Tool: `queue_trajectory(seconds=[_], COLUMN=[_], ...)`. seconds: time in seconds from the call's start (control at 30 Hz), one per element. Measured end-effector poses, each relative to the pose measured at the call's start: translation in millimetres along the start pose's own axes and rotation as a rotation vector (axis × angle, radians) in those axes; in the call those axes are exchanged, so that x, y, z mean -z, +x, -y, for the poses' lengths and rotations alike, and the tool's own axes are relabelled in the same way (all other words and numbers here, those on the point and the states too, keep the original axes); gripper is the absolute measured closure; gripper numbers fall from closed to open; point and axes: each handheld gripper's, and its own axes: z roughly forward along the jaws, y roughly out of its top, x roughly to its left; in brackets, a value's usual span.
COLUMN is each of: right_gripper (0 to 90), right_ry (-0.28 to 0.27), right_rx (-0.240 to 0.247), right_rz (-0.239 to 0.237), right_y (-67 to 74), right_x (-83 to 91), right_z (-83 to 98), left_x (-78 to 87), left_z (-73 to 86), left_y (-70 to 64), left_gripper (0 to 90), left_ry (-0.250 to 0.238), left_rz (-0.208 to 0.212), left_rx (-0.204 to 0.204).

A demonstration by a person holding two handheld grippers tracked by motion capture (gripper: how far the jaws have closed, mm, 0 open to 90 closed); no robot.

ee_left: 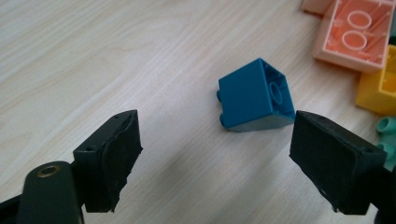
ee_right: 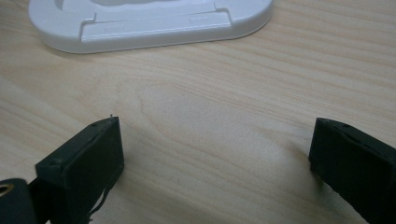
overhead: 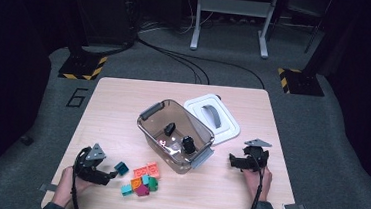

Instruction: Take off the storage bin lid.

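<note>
Your left claw [overhead: 112, 175] sits low at the near left of the desk [overhead: 113, 104], its jaws wide apart with nothing pressed between them. The teal building brick [ee_left: 256, 95] lies on the wood just ahead of it, tipped on its side so the hollow underside faces right in the left gripper view; it is nearer the right-hand jaw, and neither pad touches it. From above, that brick [overhead: 121, 168] is just left of a loose cluster of bricks [overhead: 143, 179] in peach, orange, green, magenta and light teal, apart from them.

Your right claw [overhead: 230, 160] rests on the desk at the near right, jaws spread wide over bare wood, holding nothing. The white lid [ee_right: 149, 21] lies flat beyond it.

The clear brown storage bin [overhead: 177, 134] stands open mid-desk, set at an angle, with a few dark objects inside that are too small to name. The lid [overhead: 212, 117] touches or nearly touches its far right side.
</note>
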Motion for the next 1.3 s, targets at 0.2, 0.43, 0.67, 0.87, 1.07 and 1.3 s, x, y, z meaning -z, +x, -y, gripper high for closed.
queue_trajectory(seconds=[0.2, 0.43, 0.67, 0.87, 1.07, 1.3], right_gripper=[2.3, 2.3, 2.3, 2.3, 2.3, 2.3], right_ry=[0.0, 0.0, 0.0, 0.0, 0.0, 0.0], right_rx=[-0.001, -0.001, 0.0, 0.0, -0.001, 0.0], right_rz=[0.0, 0.0, 0.0, 0.0, 0.0, 0.0], right_y=[0.1, 0.1, 0.0, 0.0, 0.1, 0.0], right_x=[0.0, 0.0, 0.0, 0.0, 0.1, 0.1], right_z=[0.0, 0.0, 0.0, 0.0, 0.0, 0.0], left_x=[-14.2, -26.8, -31.6, -27.8, -29.4, -28.6], left_z=[-5.0, -23.5, -31.1, -25.2, -19.8, -16.3], left_y=[3.0, -1.7, -3.7, -7.4, -7.4, -5.7], left_gripper=[17.8, 20.5, 33.5, 30.5, 37.5, 47.6], left_ry=[-0.006, -0.02, -0.024, -0.004, 0.008, -0.029], left_rz=[0.013, 0.048, 0.075, 0.064, 0.066, 0.075], left_rx=[-0.001, -0.027, -0.046, -0.006, 0.006, 0.037])
